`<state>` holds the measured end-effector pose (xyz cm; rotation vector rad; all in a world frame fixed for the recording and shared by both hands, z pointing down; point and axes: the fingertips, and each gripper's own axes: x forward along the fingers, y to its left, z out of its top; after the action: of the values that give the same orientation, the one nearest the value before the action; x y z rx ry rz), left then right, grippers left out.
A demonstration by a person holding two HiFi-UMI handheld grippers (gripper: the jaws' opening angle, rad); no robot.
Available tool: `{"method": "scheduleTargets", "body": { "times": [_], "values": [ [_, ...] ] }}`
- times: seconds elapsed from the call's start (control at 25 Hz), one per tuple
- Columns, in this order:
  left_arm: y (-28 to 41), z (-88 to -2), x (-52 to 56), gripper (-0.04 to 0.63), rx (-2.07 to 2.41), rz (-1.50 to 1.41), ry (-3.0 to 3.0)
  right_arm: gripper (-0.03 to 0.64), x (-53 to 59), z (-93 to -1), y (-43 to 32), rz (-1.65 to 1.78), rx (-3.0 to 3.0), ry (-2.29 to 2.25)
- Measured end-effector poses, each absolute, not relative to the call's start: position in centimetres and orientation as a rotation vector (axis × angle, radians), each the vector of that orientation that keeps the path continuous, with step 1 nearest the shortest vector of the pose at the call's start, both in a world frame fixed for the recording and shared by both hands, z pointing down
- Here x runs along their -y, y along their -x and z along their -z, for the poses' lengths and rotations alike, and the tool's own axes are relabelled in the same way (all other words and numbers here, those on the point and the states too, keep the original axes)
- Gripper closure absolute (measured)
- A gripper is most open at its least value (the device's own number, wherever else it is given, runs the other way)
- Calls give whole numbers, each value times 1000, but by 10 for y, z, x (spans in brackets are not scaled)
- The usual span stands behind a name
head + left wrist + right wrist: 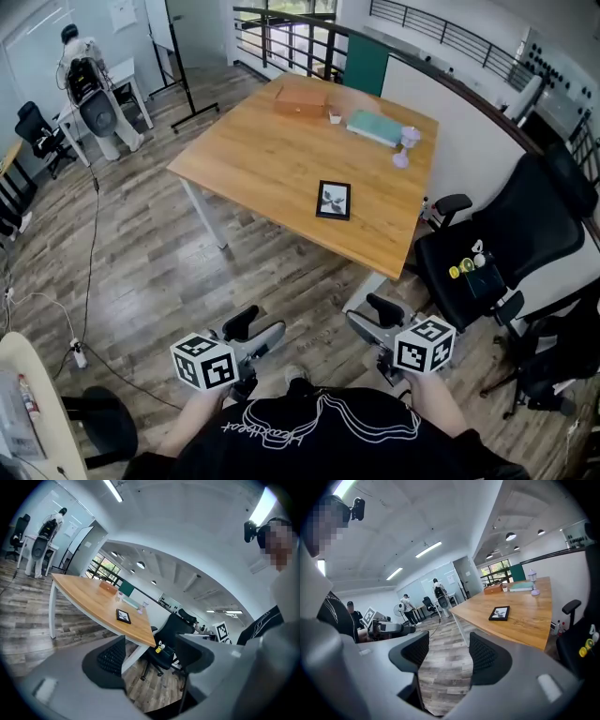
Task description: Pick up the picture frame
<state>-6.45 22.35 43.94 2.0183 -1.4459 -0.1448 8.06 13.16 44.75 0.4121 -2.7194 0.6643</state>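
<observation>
We see the picture frame [333, 200] lying flat on the wooden table [253, 155], near its front edge and well apart from both grippers. The left gripper [257, 333] and right gripper [373, 319] are held low over the floor. Both have their fingers spread and released, with nothing between them.

picture frame [334, 200]: 1 | table [262, 155]: 1 | brown box [301, 100]: 1 | teal book [375, 127]: 1 | left tool [258, 330] + right tool [370, 317]: 2
</observation>
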Motion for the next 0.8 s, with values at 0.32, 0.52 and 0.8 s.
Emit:
{"method": "scheduleTargets", "body": {
  "times": [0.32,0.52,0.8],
  "values": [
    [119,-442,-129,284,1471,69,-1997,337,-40,-461,-13,-703,2705,-341],
    [135,-451,-92,284,1487,13,-1984,339,-4,-469,0,-730,2692,-377],
    [136,-463,-30,284,1377,-59,-2043,348,37,-478,9,-764,2666,-487]
  ]
}}
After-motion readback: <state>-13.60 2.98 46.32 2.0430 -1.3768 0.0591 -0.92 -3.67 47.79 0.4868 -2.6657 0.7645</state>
